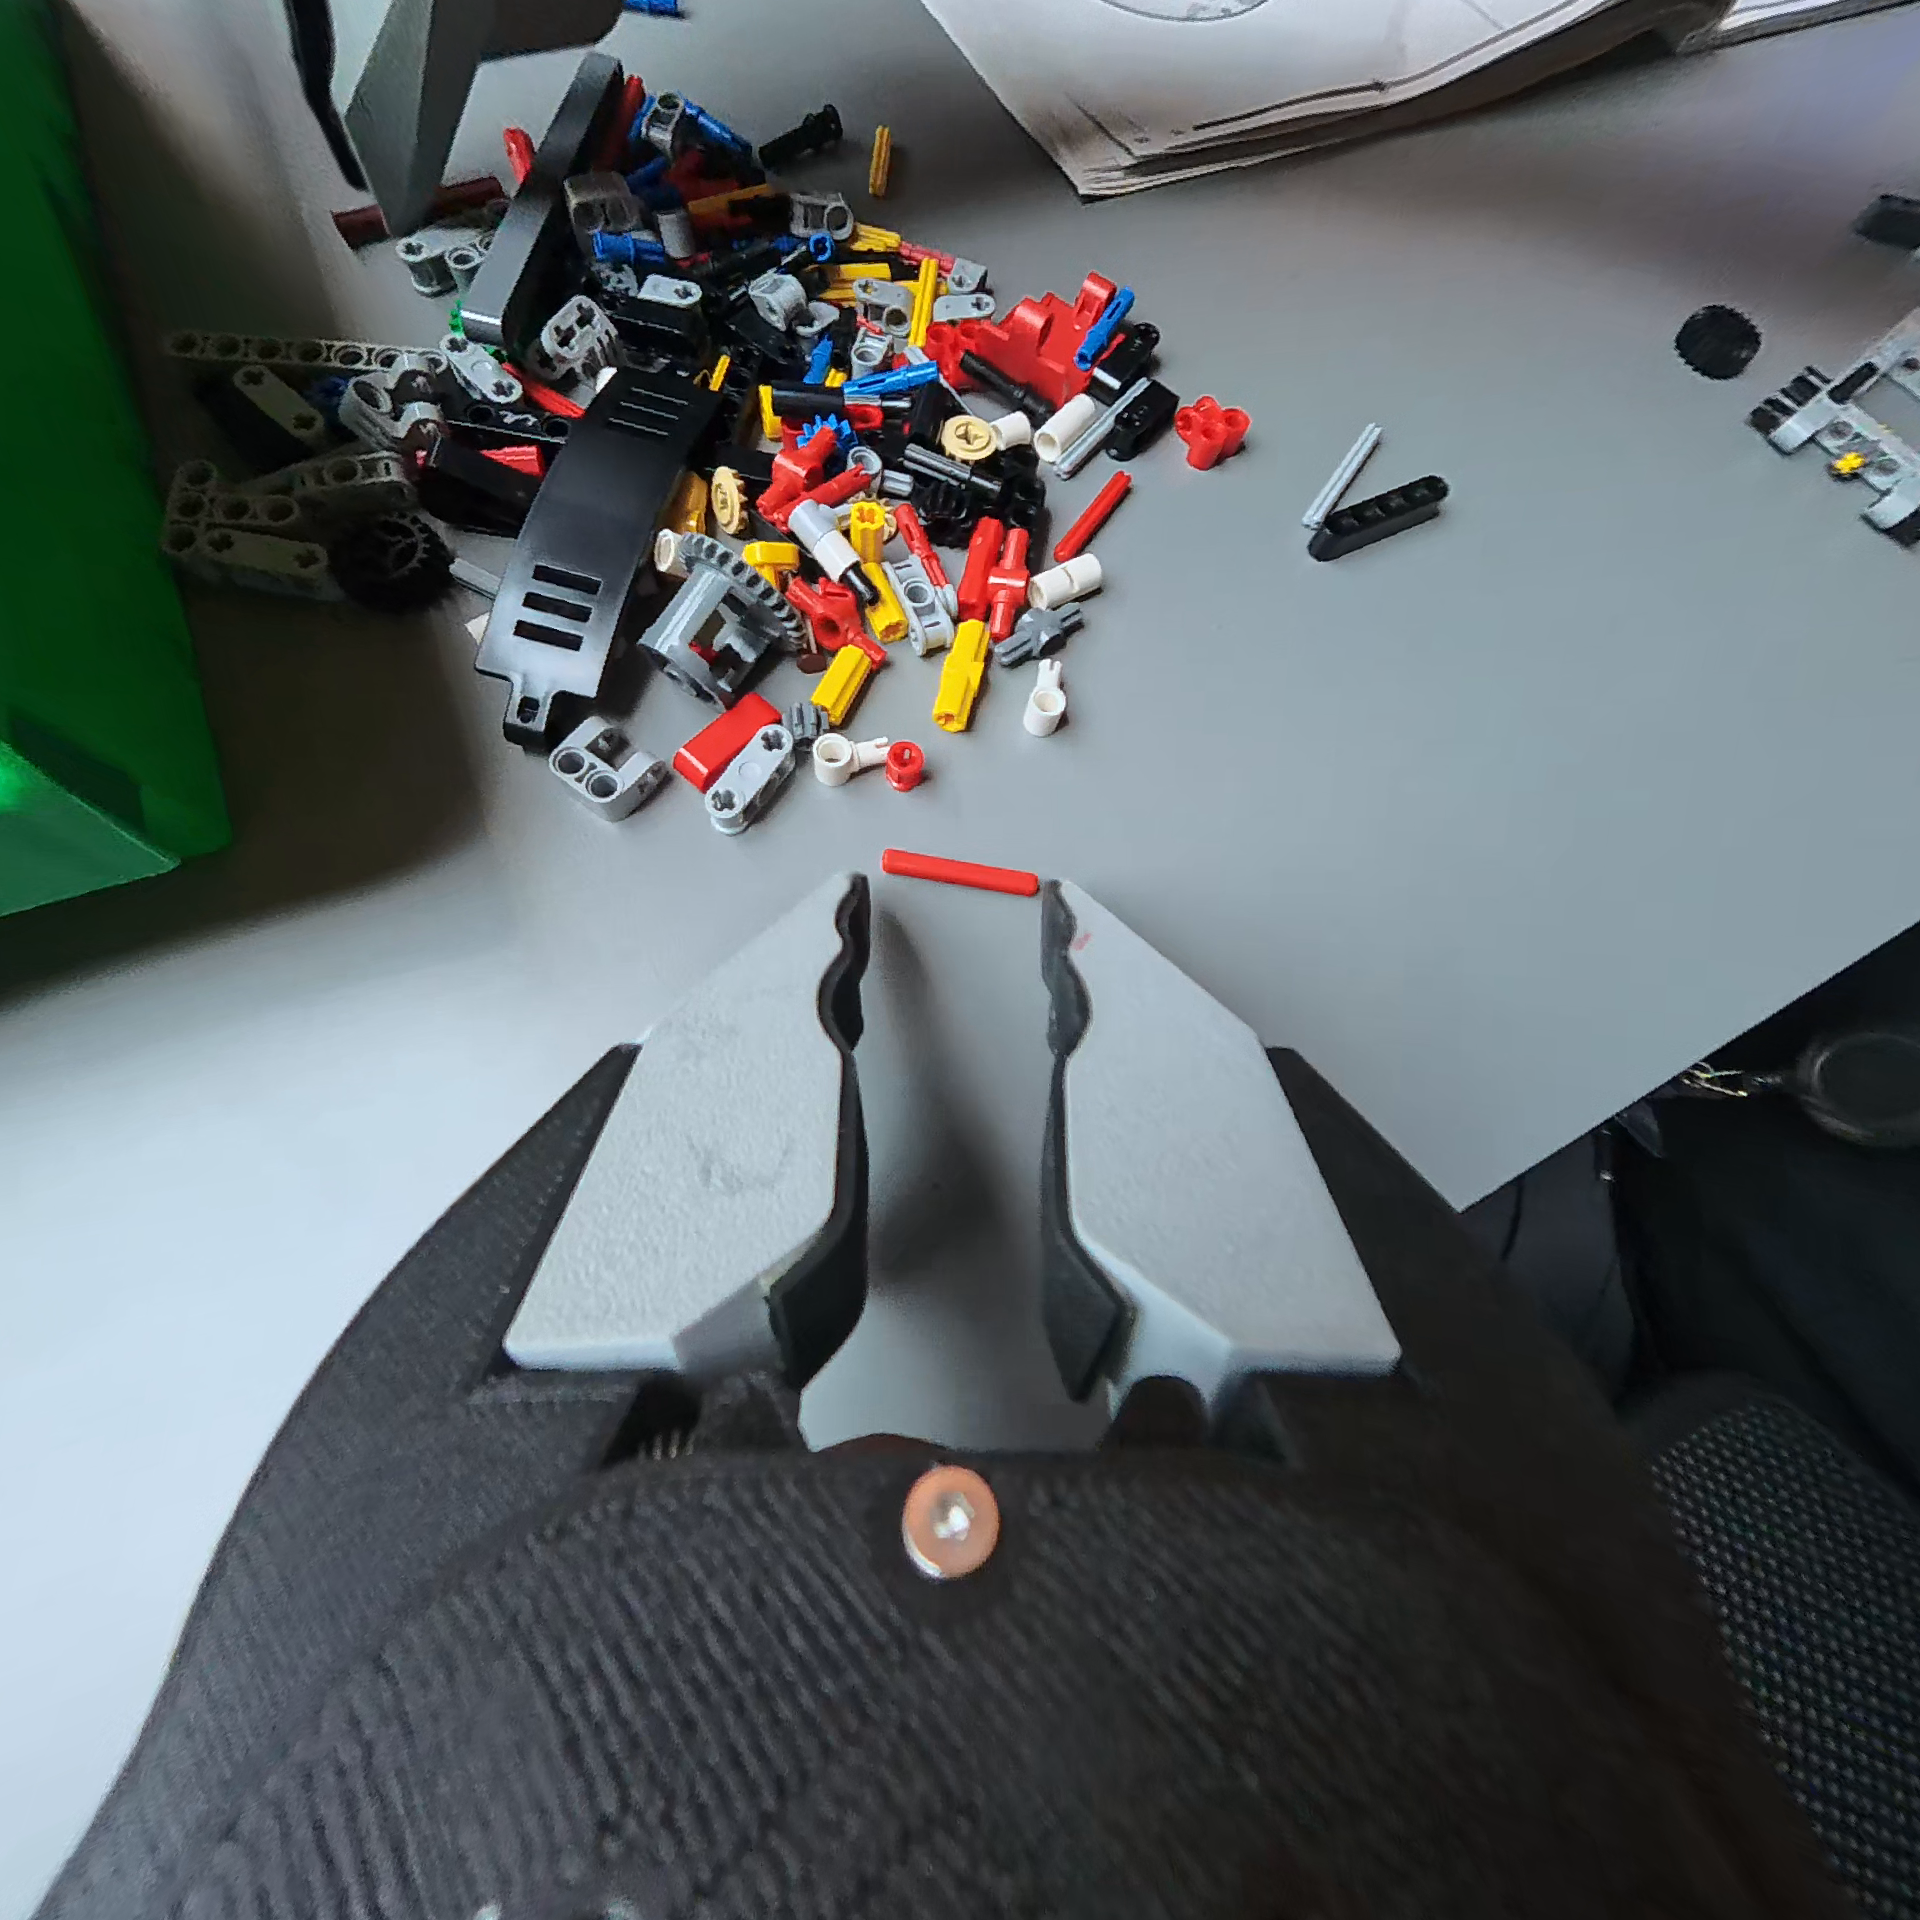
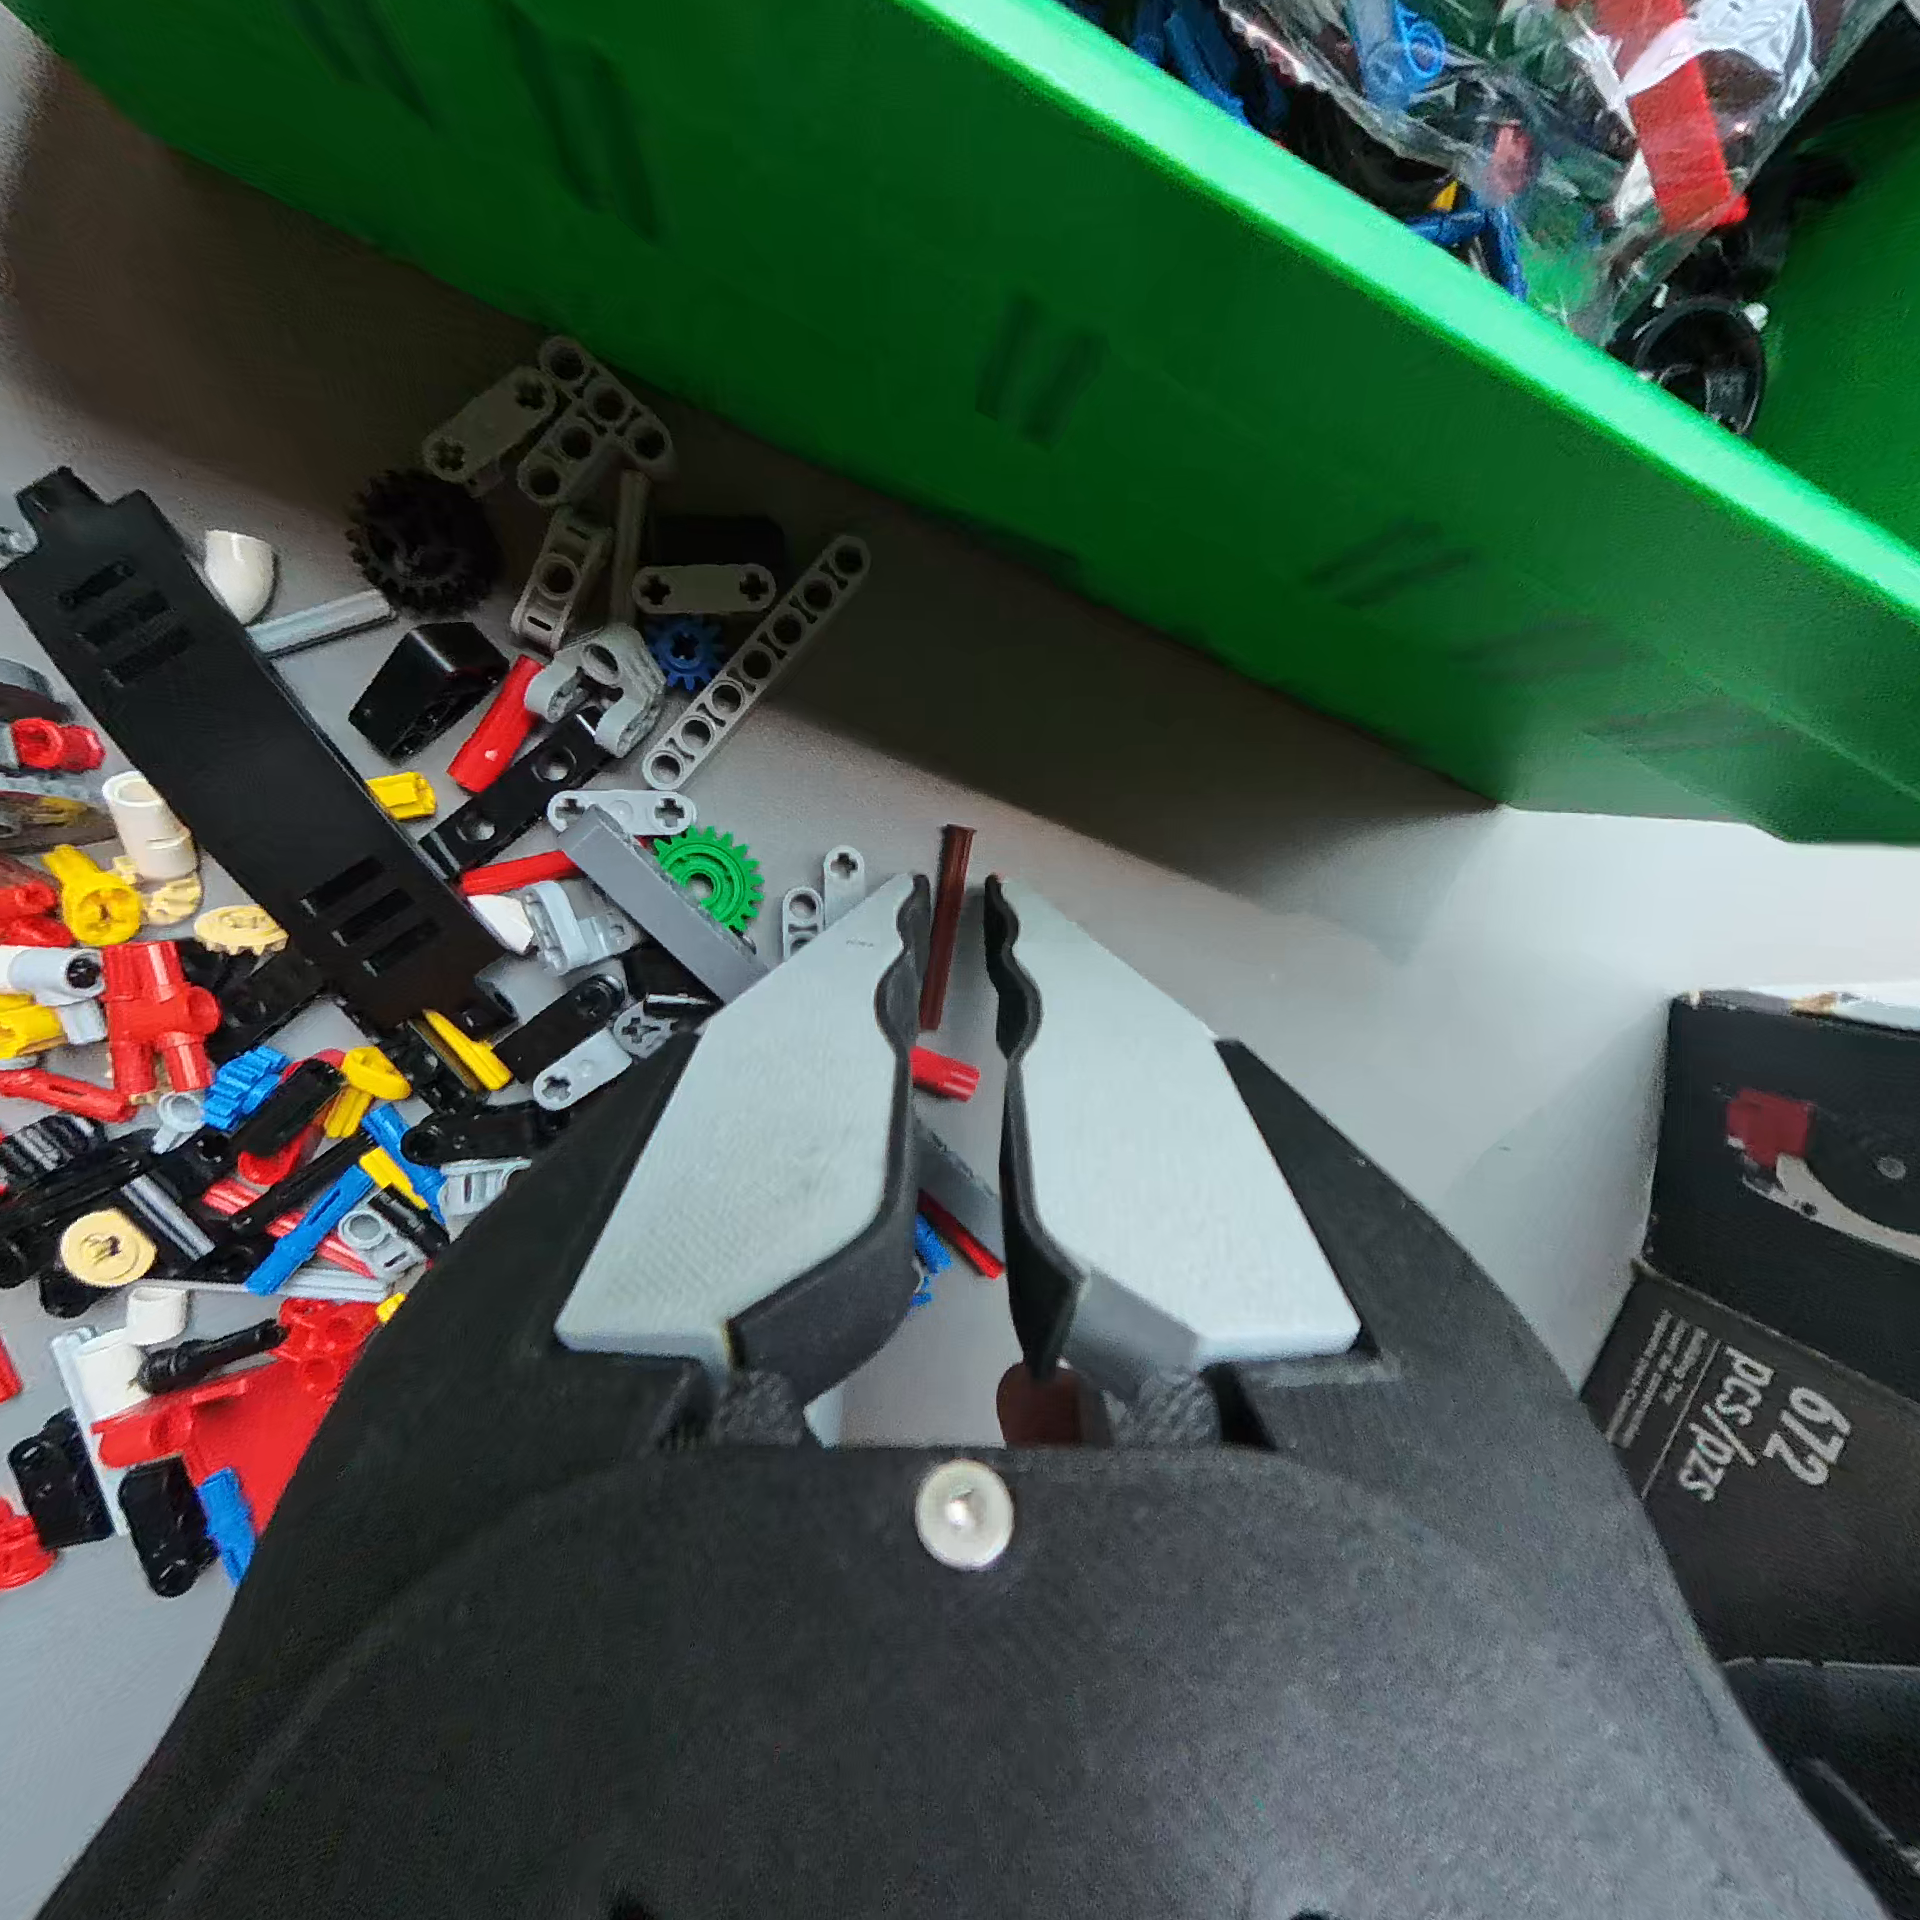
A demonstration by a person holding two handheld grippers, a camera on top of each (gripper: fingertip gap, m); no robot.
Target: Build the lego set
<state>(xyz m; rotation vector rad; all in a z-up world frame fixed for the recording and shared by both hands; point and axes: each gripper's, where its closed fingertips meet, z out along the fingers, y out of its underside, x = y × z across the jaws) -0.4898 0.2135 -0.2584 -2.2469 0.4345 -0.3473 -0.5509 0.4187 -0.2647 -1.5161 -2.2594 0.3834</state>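
Table [image 1: 1455, 831]: grey, and it carried everything below.
Green bin [image 2: 1039, 312]: stood along the table's edge beside the pile; bagged parts [image 2: 1507, 114] lay inside.
Black box [image 2: 1787, 1299]: sat right of the right gripper.
Papers [image 1: 1299, 73]: lay at the far side, well apart from the pile.
Pile of loose pieces [image 1: 748, 436]: mixed colours, heaped near the bin.
Left gripper [image 1: 956, 899]: jaws stood apart and empty, just short of the red rod.
Right gripper [image 2: 954, 894]: jaws narrowly parted around a dark brown rod [image 2: 948, 925]; whether they gripped it, I could not tell.
Red rod [image 1: 958, 871]: lay flat, crosswise at the left fingertips.
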